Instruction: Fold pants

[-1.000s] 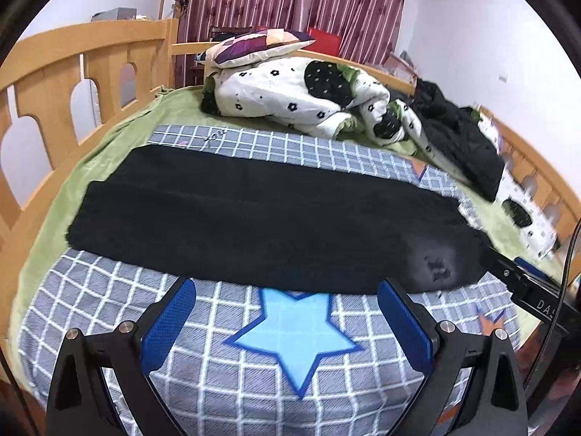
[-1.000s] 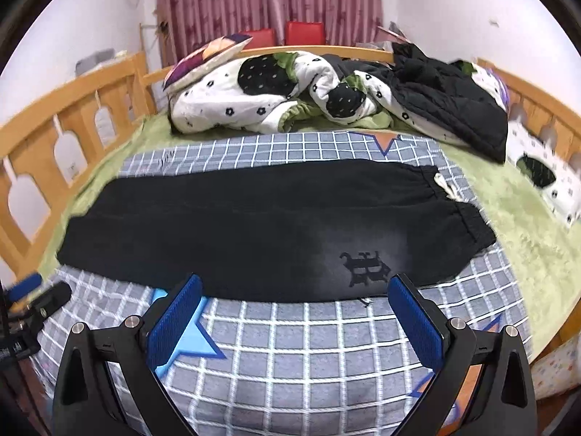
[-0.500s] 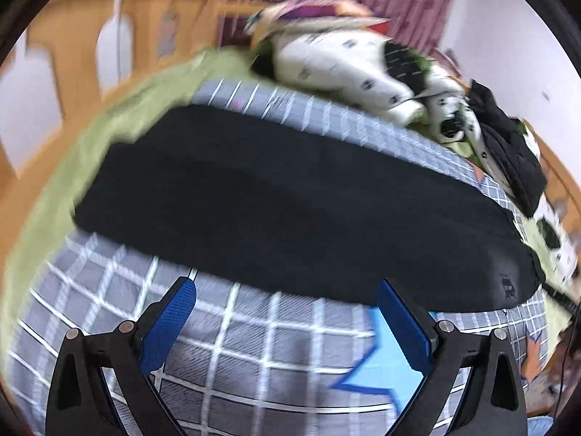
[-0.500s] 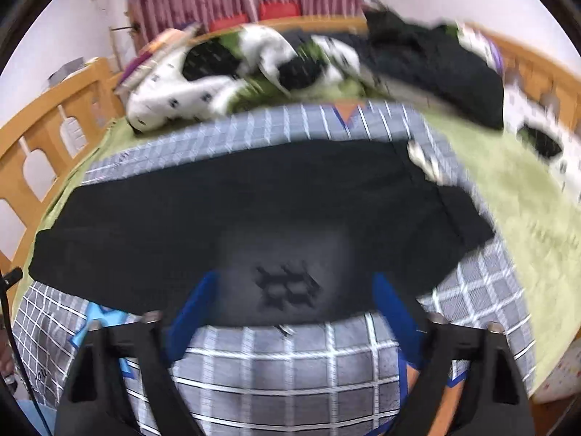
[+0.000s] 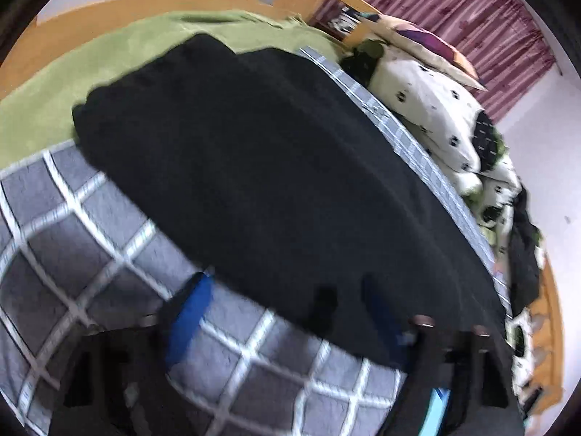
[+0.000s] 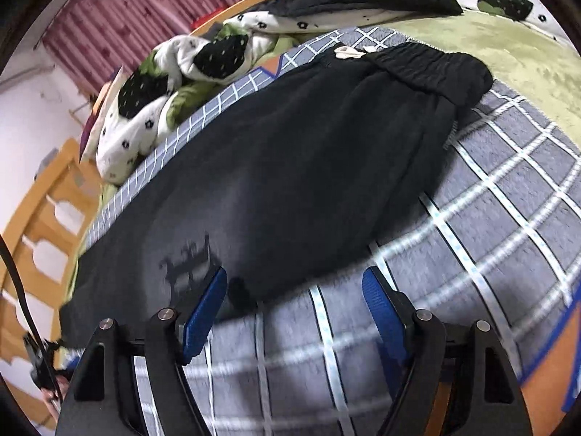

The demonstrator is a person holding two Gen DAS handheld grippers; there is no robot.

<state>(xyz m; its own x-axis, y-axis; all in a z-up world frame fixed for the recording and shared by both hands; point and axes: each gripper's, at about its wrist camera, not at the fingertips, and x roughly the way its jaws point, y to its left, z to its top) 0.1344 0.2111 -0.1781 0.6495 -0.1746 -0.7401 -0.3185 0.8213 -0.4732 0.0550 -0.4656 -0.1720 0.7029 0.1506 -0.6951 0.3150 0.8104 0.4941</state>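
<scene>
I've got both tools spread wide at the black pants [image 6: 297, 167]; left tool [image 5: 287, 327] blurred, right tool [image 6: 296, 309] sharper

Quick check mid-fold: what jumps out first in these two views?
The black pants dominate both views, spread along the grid blanket, waistband far right. Both grippers, left and right, are open at the near edge. Behind lies a rumpled duvet.

One pair of pants [image 6: 308, 152], two grippers [image 5: 287, 330] [image 6: 296, 309], one pillow [image 5: 428, 47].
</scene>
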